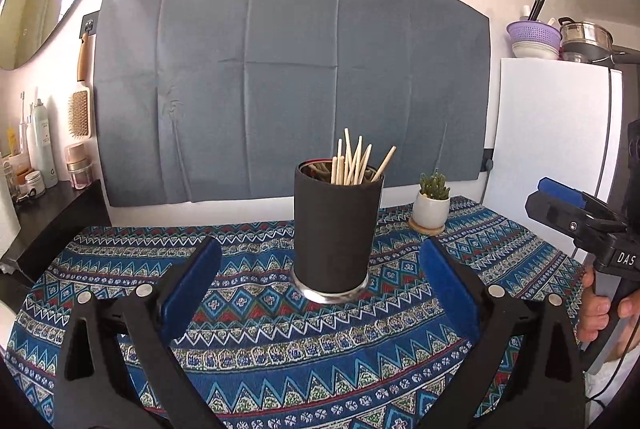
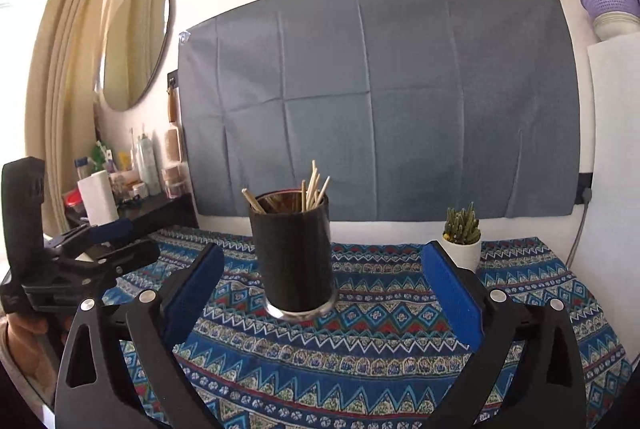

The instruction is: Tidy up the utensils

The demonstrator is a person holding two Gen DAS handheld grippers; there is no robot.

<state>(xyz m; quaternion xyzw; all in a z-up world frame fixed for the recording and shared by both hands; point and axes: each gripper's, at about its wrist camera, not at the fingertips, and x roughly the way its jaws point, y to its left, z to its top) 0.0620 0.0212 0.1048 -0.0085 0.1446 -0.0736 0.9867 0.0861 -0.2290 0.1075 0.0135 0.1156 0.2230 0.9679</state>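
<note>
A black cylindrical holder (image 1: 336, 229) stands upright on the patterned tablecloth (image 1: 280, 329), with several pale wooden chopsticks (image 1: 352, 165) sticking out of its top. My left gripper (image 1: 320, 249) is open, its blue pads wide apart on either side of the holder and short of it, with nothing between them. In the right wrist view the same holder (image 2: 294, 257) and chopsticks (image 2: 314, 189) stand ahead of my right gripper (image 2: 322, 253), which is open and empty too. Each gripper shows at the edge of the other's view: the right gripper (image 1: 560, 201) and the left gripper (image 2: 128, 243).
A small cactus in a white pot (image 1: 432, 201) sits at the back right of the table, on a coaster. A dark side shelf (image 1: 60, 197) with bottles and jars stands to the left. A white fridge (image 1: 552, 133) with bowls and pots on top stands to the right.
</note>
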